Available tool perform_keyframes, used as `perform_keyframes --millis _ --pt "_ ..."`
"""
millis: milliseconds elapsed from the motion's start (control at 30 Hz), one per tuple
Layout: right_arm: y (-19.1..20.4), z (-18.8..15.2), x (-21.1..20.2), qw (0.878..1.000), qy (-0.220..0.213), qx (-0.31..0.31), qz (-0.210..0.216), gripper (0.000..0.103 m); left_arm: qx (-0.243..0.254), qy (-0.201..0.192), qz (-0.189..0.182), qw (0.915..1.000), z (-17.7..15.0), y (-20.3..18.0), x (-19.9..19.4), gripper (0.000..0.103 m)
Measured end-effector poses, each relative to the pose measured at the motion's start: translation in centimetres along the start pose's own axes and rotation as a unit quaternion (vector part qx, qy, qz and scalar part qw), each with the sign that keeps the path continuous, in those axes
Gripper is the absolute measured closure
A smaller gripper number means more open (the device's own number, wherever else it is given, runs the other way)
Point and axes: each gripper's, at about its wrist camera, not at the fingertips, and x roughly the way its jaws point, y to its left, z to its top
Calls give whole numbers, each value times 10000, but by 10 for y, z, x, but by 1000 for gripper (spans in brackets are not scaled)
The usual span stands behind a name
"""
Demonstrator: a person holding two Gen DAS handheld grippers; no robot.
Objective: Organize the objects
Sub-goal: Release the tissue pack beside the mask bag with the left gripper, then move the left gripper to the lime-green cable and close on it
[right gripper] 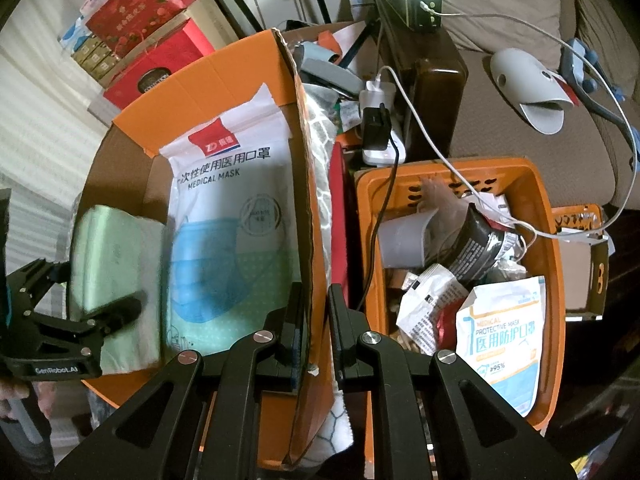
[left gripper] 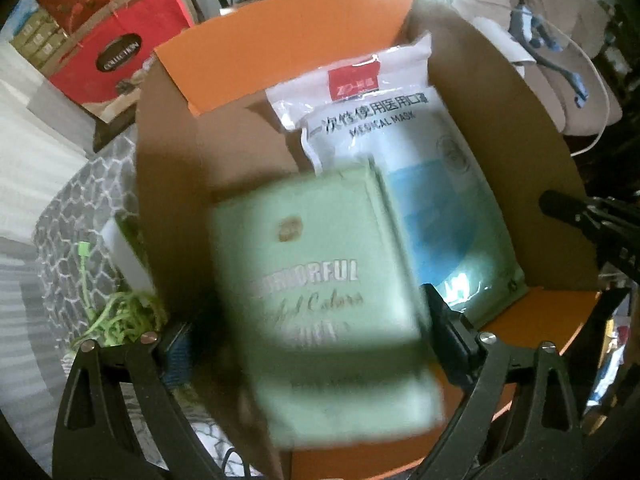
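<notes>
1. Left wrist view: the left gripper [left gripper: 308, 340] is clamped on a green tissue pack [left gripper: 332, 292], inside the orange cardboard box [left gripper: 280, 48], beside the medical mask bag [left gripper: 400, 152].
2. Right wrist view: the right gripper [right gripper: 316, 320] pinches the right wall of the orange cardboard box [right gripper: 308, 184]; the orange basket [right gripper: 548, 240] stands just right of it.

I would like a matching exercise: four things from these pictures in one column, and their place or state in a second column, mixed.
Things:
1. green tissue pack
2. medical mask bag
3. cardboard box wall
4. protective mask packet

Places or states:
A. lying flat in the cardboard box
B. in the orange basket
C. held by the left gripper
D. pinched by the right gripper

Pairs: 1-C, 2-A, 3-D, 4-B
</notes>
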Motion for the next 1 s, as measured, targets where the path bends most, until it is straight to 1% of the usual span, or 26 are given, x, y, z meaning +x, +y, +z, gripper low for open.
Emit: perform_keyframes --millis 100,200,367,467,633,833,933,1000 --pt "-1 -1 1 10000 6 5 -3 91 -1 -209 -11 9998 -1 0 -16 7" --pt "0 -1 1 10000 8 -2 -14 91 -42 -385 -157 9991 1 6 -32 6" --pt "0 -1 2 10000 6 -10 -48 91 -168 -656 -220 9975 3 26 -53 6" --pt "0 0 1 10000 1 -4 -45 91 -302 -772 -287 9961 1 48 -61 6" --pt "-1 1 1 10000 -4 -4 -52 91 -637 -776 -556 9934 -4 95 -62 6" --pt "-1 1 1 10000 -4 -3 -53 91 -1211 -700 -670 9879 -16 161 -49 6" --pt "-1 1 1 10000 -4 2 -54 91 -1412 -631 -729 9853 -28 188 -40 6" --pt "-1 1 1 10000 -6 7 -49 91 -1462 -577 -776 9845 -36 202 -35 6"
